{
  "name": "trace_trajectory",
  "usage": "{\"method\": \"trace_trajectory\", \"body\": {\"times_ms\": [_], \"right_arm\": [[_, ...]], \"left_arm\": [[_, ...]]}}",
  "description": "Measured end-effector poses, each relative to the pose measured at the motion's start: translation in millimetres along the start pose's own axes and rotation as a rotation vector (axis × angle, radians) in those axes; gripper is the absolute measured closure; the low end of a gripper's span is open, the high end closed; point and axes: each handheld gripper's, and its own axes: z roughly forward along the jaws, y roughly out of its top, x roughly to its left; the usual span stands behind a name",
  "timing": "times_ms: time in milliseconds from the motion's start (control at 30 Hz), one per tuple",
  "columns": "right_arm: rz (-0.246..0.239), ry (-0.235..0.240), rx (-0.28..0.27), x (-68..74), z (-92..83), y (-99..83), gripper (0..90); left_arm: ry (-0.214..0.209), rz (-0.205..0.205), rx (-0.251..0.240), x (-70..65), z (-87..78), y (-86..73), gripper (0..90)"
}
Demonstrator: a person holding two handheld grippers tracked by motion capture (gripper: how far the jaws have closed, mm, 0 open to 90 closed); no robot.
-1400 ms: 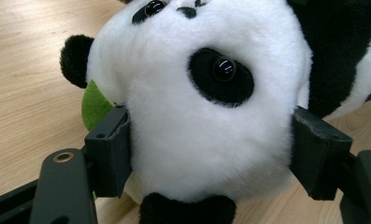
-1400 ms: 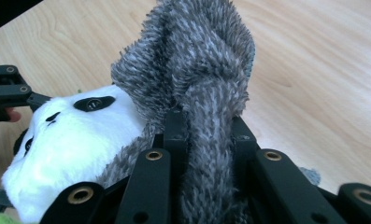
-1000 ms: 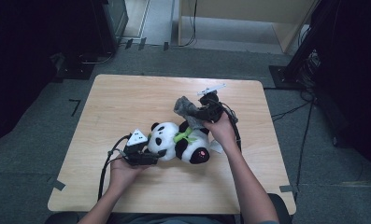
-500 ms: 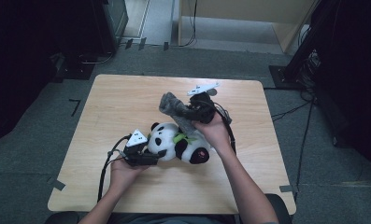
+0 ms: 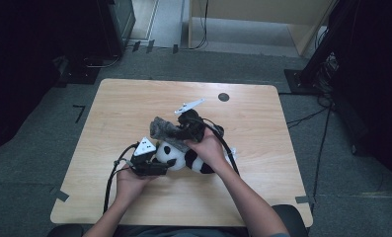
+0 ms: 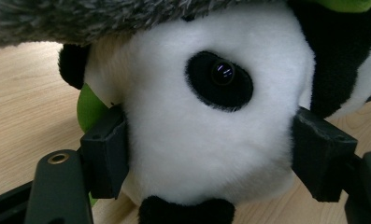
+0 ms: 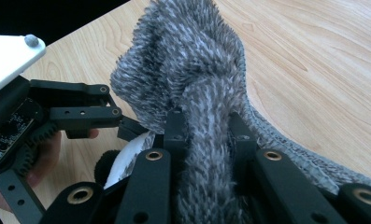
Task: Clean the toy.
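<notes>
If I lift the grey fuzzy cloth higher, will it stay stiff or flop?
Likely floppy: the grey fuzzy cloth bunches and folds where the right gripper pinches it. Probably light, since its free end drapes over the plush panda. The fuzzy pile should resist slipping.

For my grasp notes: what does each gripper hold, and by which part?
Left gripper clamps the black-and-white plush panda by its head. Right gripper pinches a bunched fold of fuzzy grey cloth.
</notes>
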Motion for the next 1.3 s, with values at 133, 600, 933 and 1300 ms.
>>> {"method": "trace_trajectory", "body": {"times_ms": [133,600,933,1300], "right_arm": [[0.000,-0.012,0.000,-4.3,0.3,-2.4,76.0],[0.051,-0.195,0.066,-39.6,-12.5,-16.5,77.2],[0.041,-0.248,0.047,-47.4,-24.5,-18.6,75.2],[0.143,-0.303,0.026,-77.7,-47.3,-33.7,76.3]], "left_arm": [[0.001,-0.001,-0.004,0.1,0.5,0.0,23.5],[-0.001,-0.022,-0.014,1.7,1.9,1.5,25.3],[-0.005,-0.026,-0.015,2.1,2.5,1.7,25.4],[-0.017,-0.034,-0.007,4.0,2.4,2.3,25.3]]}}
